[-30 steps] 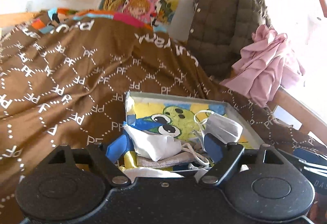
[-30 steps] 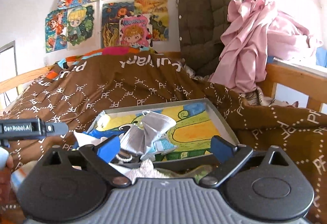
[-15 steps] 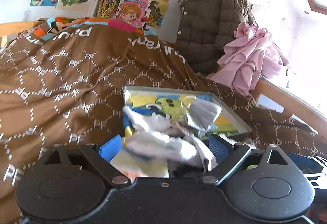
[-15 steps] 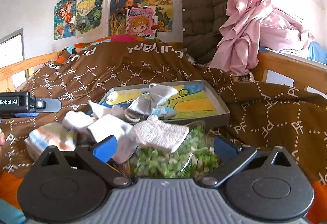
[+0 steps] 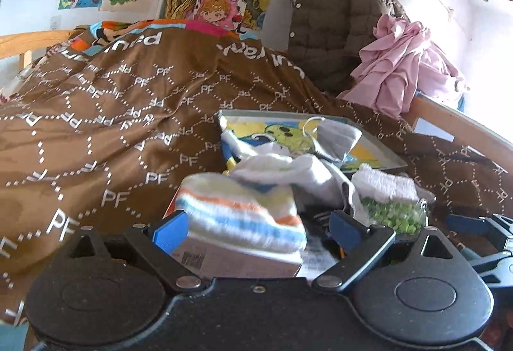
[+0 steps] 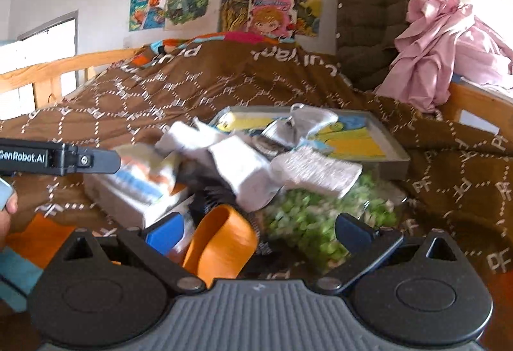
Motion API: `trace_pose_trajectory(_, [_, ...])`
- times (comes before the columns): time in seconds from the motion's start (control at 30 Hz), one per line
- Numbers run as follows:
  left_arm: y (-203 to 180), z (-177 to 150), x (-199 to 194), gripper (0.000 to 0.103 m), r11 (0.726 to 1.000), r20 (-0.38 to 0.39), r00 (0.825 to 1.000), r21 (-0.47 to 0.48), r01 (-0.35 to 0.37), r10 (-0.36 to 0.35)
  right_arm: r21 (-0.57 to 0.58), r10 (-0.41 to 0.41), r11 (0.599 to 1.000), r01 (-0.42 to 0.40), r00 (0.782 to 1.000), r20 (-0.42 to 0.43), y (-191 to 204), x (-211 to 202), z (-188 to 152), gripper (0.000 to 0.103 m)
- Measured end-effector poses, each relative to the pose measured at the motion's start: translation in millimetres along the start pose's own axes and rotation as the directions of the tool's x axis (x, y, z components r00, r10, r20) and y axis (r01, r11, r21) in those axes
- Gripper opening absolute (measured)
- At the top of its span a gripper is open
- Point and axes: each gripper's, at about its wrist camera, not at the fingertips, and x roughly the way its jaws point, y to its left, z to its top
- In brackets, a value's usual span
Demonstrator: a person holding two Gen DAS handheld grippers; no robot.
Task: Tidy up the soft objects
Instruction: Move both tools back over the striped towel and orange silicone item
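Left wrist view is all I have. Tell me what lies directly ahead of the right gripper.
Observer: A curved orange plastic piece lies just ahead of the right gripper, nearer its left finger.
Operator: Report whether those fingers hold anything.
Observer: Nothing. They stand wide open, with the bag of green bits lying loose ahead of them.
Operator: Describe my left gripper from that side.
Observer: The left gripper reaches in from the left edge, and a hand shows just below it.
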Motion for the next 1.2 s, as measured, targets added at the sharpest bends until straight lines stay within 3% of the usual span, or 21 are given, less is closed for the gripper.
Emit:
trace_pose_trajectory(0.43, [1.9, -16.1, -21.3, 0.098, 0.997, -0.036, 0.997, 0.032, -0.067, 0.068, -0.036, 0.058, 0.998, -0.059, 0.998, -0.036, 15.7, 1.6, -17.5, 0.103])
trace_pose_trajectory(0.67, [3.9, -15.1, -36.0, 0.101, 0.999, -0.066, 0.997, 0.022, -0.026, 0.027, -0.047, 0.086, 0.995, -0.086, 0.996, -0.005, 22.2, -4.0, -22.3, 0.103])
trace_pose_trajectory(0.93, [-6.3, -21.6, -56.6, 0.101, 0.995, -0.086, 0.991, -0.013, -0.100, 0.099, -0.042, 0.112, 0.993, -0.112, 0.994, -0.001, 19.1, -28.7, -19.8, 0.103])
trace_pose_trajectory(1.2, [-25.7, -17.6, -91.9, 0.101, 0.985, -0.037, 0.986, -0.055, -0.163, 0.161, 0.008, 0.120, 0.993, -0.120, 0.991, -0.060, 13.2, -51.9, -11.7, 0.103])
